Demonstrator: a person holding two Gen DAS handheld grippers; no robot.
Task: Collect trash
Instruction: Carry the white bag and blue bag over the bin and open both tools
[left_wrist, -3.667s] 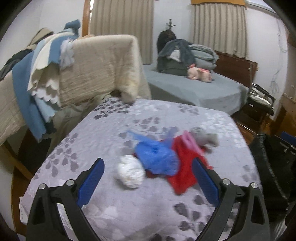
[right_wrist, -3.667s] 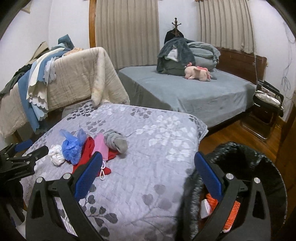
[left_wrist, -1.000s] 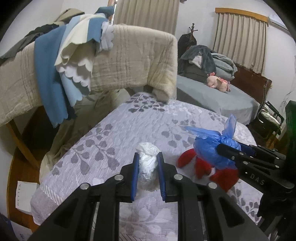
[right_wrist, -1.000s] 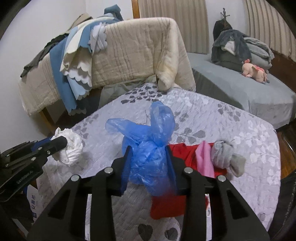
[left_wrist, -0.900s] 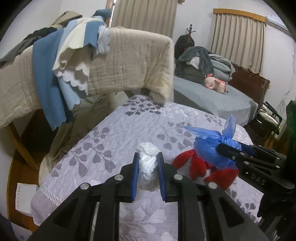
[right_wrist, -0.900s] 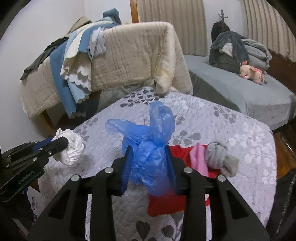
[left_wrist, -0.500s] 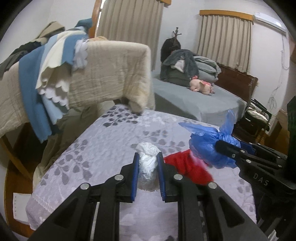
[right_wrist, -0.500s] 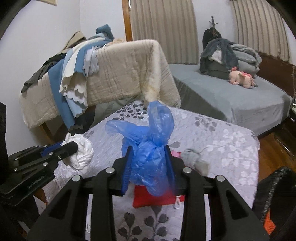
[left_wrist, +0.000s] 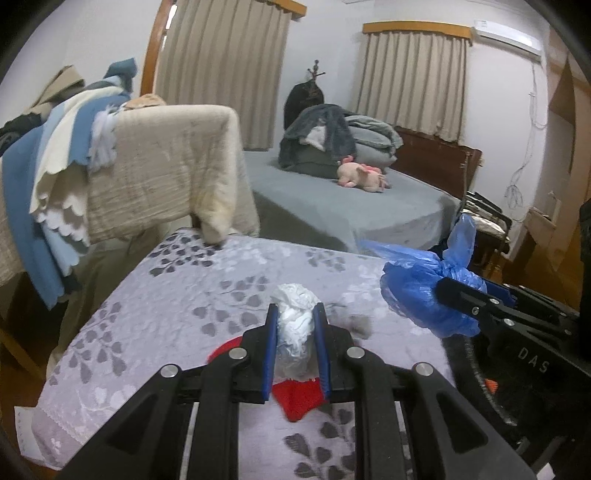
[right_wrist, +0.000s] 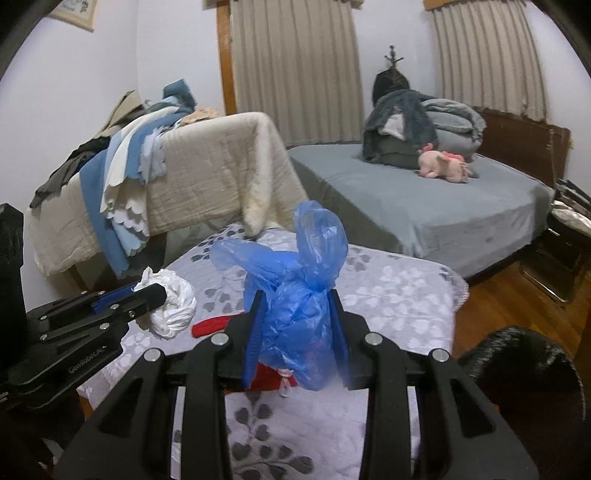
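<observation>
L tongs (left_wrist: 294, 347) are clamped on a white paper wad (left_wrist: 294, 332), R tongs (right_wrist: 297, 328) on a knotted blue bag (right_wrist: 295, 306), both held above the quilted bed (left_wrist: 177, 295). Red cloth (left_wrist: 299, 398) lies just below; black bin (right_wrist: 532, 373) sits right of R tongs. Slick bag could be dropped short of the bin if squeezed loosely.

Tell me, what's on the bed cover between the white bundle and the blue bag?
In the right wrist view, a strip of red cloth lies on the flowered cover, between the white bundle and the blue bag.
</observation>
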